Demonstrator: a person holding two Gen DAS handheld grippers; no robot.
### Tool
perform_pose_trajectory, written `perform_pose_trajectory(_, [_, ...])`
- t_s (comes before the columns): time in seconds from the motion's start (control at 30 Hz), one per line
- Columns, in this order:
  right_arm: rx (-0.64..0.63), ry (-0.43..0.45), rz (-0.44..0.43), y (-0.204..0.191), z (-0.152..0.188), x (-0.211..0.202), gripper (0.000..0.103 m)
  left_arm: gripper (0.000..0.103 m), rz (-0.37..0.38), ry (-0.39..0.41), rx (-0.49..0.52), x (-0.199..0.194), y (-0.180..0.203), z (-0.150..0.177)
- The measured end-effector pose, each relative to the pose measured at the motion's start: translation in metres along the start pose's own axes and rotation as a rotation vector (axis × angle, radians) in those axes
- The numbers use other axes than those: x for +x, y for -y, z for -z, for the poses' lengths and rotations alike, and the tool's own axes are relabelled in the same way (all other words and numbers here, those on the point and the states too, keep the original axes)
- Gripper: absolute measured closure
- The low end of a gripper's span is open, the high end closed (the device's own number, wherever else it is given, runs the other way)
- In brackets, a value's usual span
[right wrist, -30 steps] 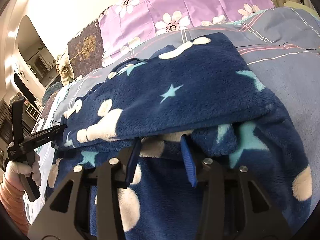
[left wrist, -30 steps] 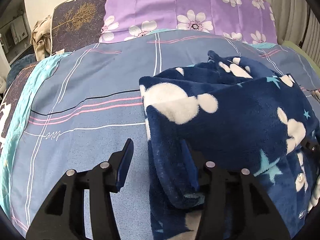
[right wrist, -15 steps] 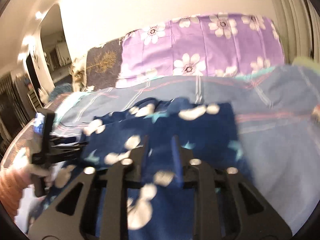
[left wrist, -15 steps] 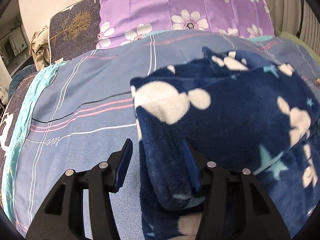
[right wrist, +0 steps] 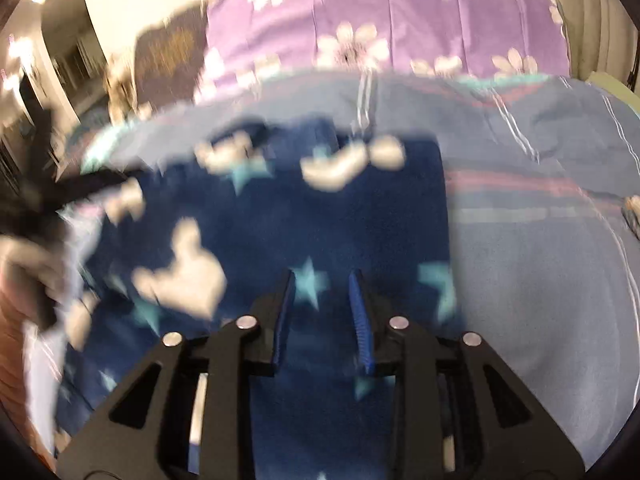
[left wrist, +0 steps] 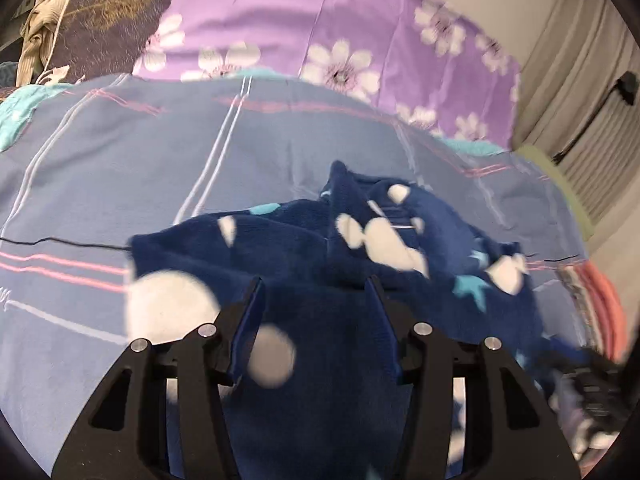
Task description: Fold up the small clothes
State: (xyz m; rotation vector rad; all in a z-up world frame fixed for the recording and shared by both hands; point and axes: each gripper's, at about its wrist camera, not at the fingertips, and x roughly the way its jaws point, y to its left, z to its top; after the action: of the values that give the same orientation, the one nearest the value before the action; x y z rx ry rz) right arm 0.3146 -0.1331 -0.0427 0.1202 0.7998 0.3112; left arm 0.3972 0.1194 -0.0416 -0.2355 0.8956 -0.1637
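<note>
Only the right wrist view shows the left hand-held gripper (right wrist: 60,196), blurred beside the fleece garment (left wrist: 320,256) on the bed (left wrist: 120,168); both hand-held grippers hover released, the right hand-held gripper (right wrist: 322,280) above the garment.

The picture is blurred. At the lower centre, the right gripper (right wrist: 322,284) has its 2 blue-lined fingers (right wrist: 285,316) parted, with nothing between them, above a dark blue fleece garment (right wrist: 280,220) with white shapes and light blue stars. The garment lies on a blue striped bedsheet (right wrist: 540,260), its right edge straight. At the left edge, the other black gripper (right wrist: 60,192) is seen, too blurred to tell its state. A purple flowered pillow (right wrist: 400,20) is at the top.
</note>
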Motion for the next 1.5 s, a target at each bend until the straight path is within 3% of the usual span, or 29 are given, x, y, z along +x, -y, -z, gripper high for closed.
perform_pose_trajectory(0.07, [0.0,-0.003,-0.03,0.001,-0.027,0.016,0.054,0.051,-0.009,-0.029,0.005,0.024,0.006,-0.004])
perform_pose_trajectory(0.17, [0.088,-0.057,-0.084,0.015,-0.056,0.053,0.054,0.052,0.01,-0.06,0.005,0.047,0.013,-0.008])
perform_pose_trajectory(0.23, [0.137,-0.078,-0.078,0.023,-0.067,0.077,0.054,0.096,0.041,-0.063,0.034,0.052,0.017,-0.01])
perform_pose_trajectory(0.37, [0.226,-0.134,-0.096,0.035,-0.078,0.125,0.052,0.096,-0.013,-0.016,0.113,0.041,0.025,-0.013])
perform_pose_trajectory(0.47, [0.237,-0.112,-0.132,0.033,-0.072,0.128,0.094,0.097,-0.04,0.018,0.14,0.021,0.017,-0.012])
perform_pose_trajectory(0.5, [0.219,-0.073,-0.136,0.031,-0.071,0.121,0.094,0.097,-0.046,0.013,0.154,0.021,0.013,-0.011])
perform_pose_trajectory(0.53, [0.193,-0.04,-0.108,0.029,-0.07,0.114,0.094,0.103,-0.084,-0.005,0.168,0.025,0.008,-0.007])
perform_pose_trajectory(0.57, [0.158,-0.022,-0.029,0.029,-0.068,0.111,0.094,0.103,-0.195,-0.037,0.19,0.037,0.001,-0.001])
perform_pose_trajectory(0.6, [0.141,-0.037,0.026,0.03,-0.064,0.116,0.094,0.103,-0.241,-0.069,0.196,0.047,-0.005,0.004])
perform_pose_trajectory(0.67, [0.164,-0.092,0.029,0.036,-0.054,0.129,0.094,0.103,-0.219,-0.053,0.169,0.046,-0.011,0.009])
perform_pose_trajectory(0.8, [0.159,-0.037,0.013,0.033,-0.058,0.109,0.085,0.103,-0.157,0.042,0.156,0.013,-0.002,0.002])
perform_pose_trajectory(0.93, [0.107,0.048,-0.043,0.016,-0.055,0.069,0.085,0.103,0.003,0.132,0.154,-0.02,0.019,-0.004])
perform_pose_trajectory(1.0, [0.095,0.037,-0.063,0.01,-0.05,0.064,0.085,0.101,0.033,0.098,0.189,-0.013,0.034,0.001])
perform_pose_trajectory(1.07, [0.075,-0.048,0.018,0.006,-0.035,0.085,0.084,0.083,-0.024,0.012,0.245,0.019,0.047,0.016])
perform_pose_trajectory(1.1, [0.053,-0.079,0.055,0.003,-0.028,0.096,0.084,0.076,-0.1,-0.045,0.294,0.045,0.051,0.031])
perform_pose_trajectory(1.13, [-0.011,-0.085,0.09,-0.002,-0.016,0.107,0.084,0.077,-0.132,-0.029,0.333,0.056,0.055,0.041])
perform_pose_trajectory(1.17, [-0.127,-0.012,0.141,-0.015,-0.006,0.104,0.083,0.077,-0.168,0.03,0.369,0.052,0.063,0.048])
perform_pose_trajectory(1.23, [-0.196,0.02,0.192,-0.028,0.0,0.089,0.082,0.077,-0.194,0.073,0.393,0.031,0.072,0.05])
perform_pose_trajectory(1.27, [-0.195,0.046,0.186,-0.031,0.004,0.072,0.081,0.077,-0.172,0.081,0.388,0.02,0.072,0.052])
perform_pose_trajectory(1.37, [-0.168,0.082,0.054,-0.03,0.027,0.018,0.073,0.075,-0.056,0.122,0.348,-0.04,0.064,0.075])
perform_pose_trajectory(1.47, [-0.171,0.043,-0.06,-0.032,0.072,-0.035,0.071,0.067,-0.004,0.125,0.369,-0.092,0.054,0.117])
perform_pose_trajectory(1.5, [-0.156,0.016,-0.112,-0.032,0.088,-0.049,0.071,0.059,-0.01,0.128,0.396,-0.112,0.049,0.142])
